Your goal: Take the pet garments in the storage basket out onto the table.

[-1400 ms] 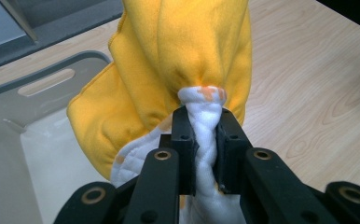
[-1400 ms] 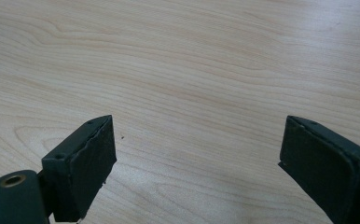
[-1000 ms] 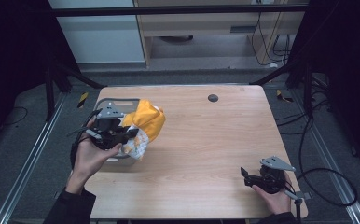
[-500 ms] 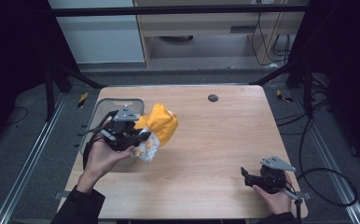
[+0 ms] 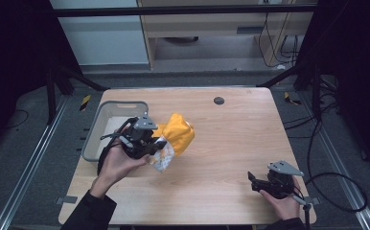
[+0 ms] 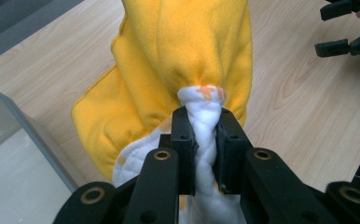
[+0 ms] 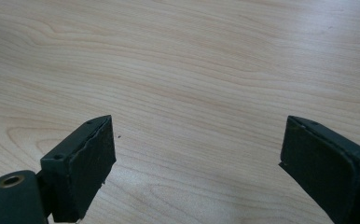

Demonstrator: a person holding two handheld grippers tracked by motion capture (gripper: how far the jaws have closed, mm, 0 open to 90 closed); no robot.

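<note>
Black left gripper (image 5: 150,143) and right gripper (image 5: 253,181) — grey three-cornered plates, brass-ringed screw holes, seemingly dark sleeves.

- I see a grey bin (image 5: 93,135) at the wooden table's (image 5: 231,143) left edge.
- I see a small dark disc (image 5: 218,100) near its far edge.

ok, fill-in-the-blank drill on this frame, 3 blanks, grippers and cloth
1. The left gripper is shut on a white fold of the ____ cloth.
2. The right gripper has its jaws ____ over the bare table.
3. The grey bin sits at the table's ____ edge in the high view.

Missing words: yellow; open; left
</note>
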